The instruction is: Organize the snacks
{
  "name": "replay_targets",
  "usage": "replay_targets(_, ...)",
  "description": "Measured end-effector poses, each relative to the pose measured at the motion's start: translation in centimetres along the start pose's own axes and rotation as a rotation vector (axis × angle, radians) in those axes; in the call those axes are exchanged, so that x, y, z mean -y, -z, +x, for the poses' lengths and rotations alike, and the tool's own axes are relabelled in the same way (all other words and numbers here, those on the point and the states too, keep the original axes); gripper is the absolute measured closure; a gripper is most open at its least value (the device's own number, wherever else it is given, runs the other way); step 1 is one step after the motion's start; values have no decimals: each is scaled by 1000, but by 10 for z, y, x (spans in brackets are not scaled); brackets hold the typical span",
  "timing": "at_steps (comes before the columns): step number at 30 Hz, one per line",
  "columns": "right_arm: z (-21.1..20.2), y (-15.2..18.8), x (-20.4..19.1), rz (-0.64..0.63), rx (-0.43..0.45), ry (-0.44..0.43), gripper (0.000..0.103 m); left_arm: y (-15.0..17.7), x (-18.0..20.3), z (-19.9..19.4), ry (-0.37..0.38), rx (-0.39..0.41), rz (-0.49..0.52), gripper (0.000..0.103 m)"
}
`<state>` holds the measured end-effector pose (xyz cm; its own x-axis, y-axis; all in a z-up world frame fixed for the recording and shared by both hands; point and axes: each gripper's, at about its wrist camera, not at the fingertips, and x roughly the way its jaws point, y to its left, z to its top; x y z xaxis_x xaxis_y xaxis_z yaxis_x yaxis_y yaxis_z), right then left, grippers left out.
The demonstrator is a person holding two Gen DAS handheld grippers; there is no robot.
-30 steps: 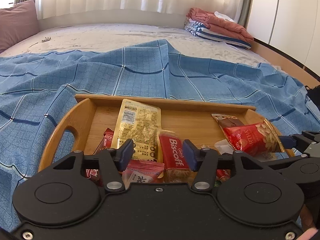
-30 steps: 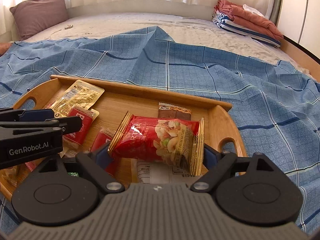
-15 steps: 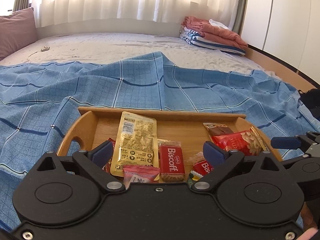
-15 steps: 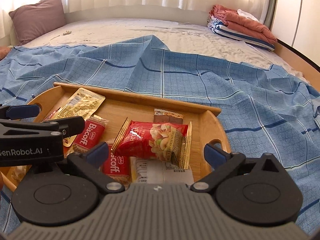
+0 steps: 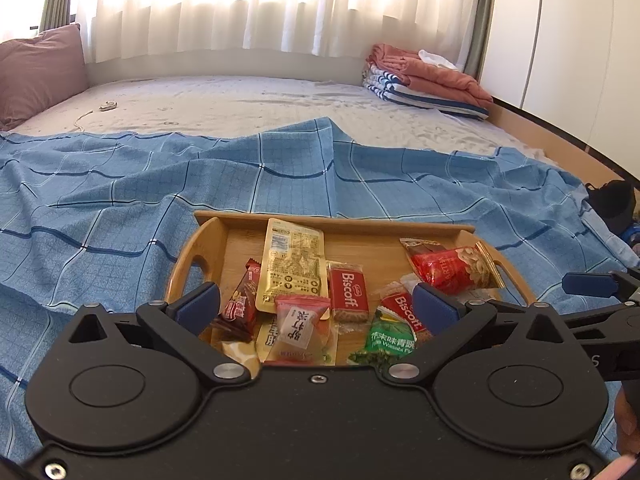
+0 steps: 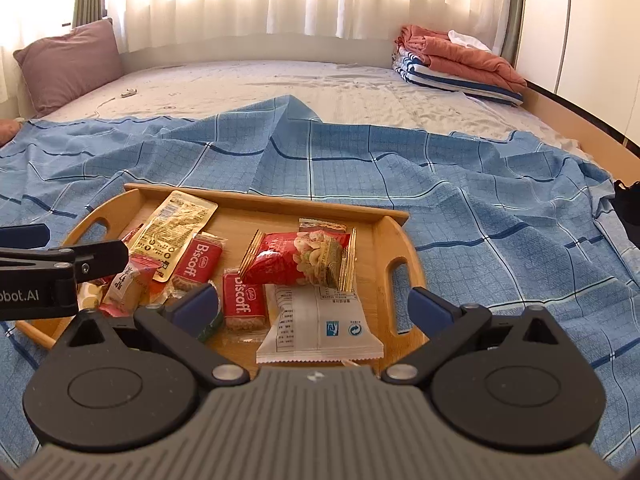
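A wooden tray (image 5: 212, 232) (image 6: 400, 236) with handles lies on the blue checked blanket and holds several snack packs. A yellow pack (image 5: 290, 264) (image 6: 172, 228), two red Biscoff packs (image 5: 347, 294) (image 6: 244, 300), a red nut bag (image 5: 452, 270) (image 6: 300, 262), a green wasabi pack (image 5: 392, 340), a white pack (image 6: 320, 328) and a pink-and-clear candy (image 5: 300, 328) lie in it. My left gripper (image 5: 316, 306) is open and empty above the tray's near edge. My right gripper (image 6: 314, 308) is open and empty, just short of the tray's near right side.
The tray sits on a bed with a blue blanket (image 5: 120, 200) (image 6: 500, 200). A mauve pillow (image 6: 68, 64) is far left. Folded orange and striped bedding (image 5: 428, 80) (image 6: 456, 60) lies far right. A dark object (image 5: 612, 204) sits at the right edge.
Both grippers opened: the right let go of the red nut bag, which now lies in the tray, and the left opened off the Biscoff pack. Both pulled back and up from the tray.
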<state>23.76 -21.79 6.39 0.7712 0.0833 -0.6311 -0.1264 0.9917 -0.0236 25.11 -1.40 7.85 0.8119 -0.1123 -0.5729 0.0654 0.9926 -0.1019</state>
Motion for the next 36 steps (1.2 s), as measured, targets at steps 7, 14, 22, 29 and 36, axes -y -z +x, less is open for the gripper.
replay_targets(7,-38,15,-3,6,46,-5,0,20,-5,-43,-22,13,-11,0)
replay_targets(14,-74,36,-10,15,92,-23,0,44,-10,-79,-38,17,8,0)
replay_targets(22,-101,70,-21,-9,135,-23,0,74,-9,-109,-55,35,54,0)
replay_targets(29,-103,95,-21,39,118,-17,0,97,-10,-116,-69,22,40,0)
replay_targets(36,-97,120,-25,48,89,-1,0,119,-15,-112,-93,-11,17,0)
